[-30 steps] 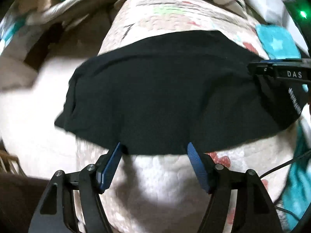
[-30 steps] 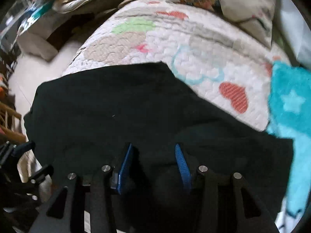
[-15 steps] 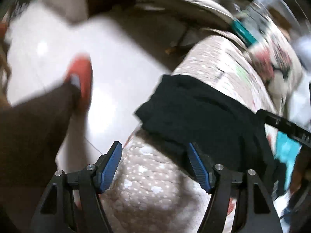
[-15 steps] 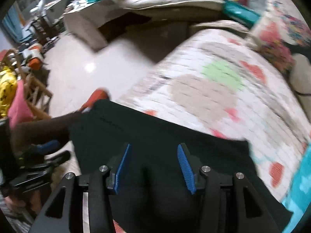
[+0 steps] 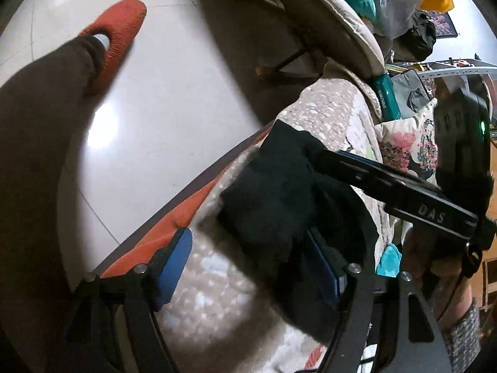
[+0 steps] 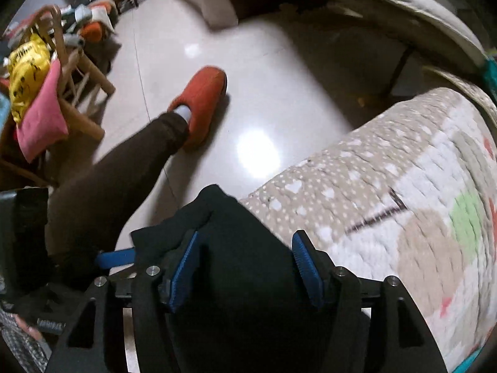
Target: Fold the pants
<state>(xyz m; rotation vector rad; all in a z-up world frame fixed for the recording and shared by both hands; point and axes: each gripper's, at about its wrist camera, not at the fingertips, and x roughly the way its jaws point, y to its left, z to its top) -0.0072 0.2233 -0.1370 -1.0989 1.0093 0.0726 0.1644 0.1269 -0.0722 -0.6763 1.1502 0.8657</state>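
Observation:
The black pants lie bunched at the edge of a quilted bed cover. My left gripper is open, its jaws wide apart around the near end of the pants, the right pad partly hidden by cloth. The right gripper's fingers reach in from the right over the pants. In the right wrist view my right gripper is open with the black pants lying between and under its blue pads, on the quilt. The left gripper's blue pad shows at the lower left.
The bed edge drops to a glossy tiled floor. The person's dark-trousered leg and orange slipper stand beside the bed. A wooden chair with pink and yellow cloth stands far left. Cushions and bags pile beyond the bed.
Both grippers have swung left toward the bed's edge; the views now look down at the floor and slipper. The pants, earlier spread flat, now look bunched. Both jaws stay open.

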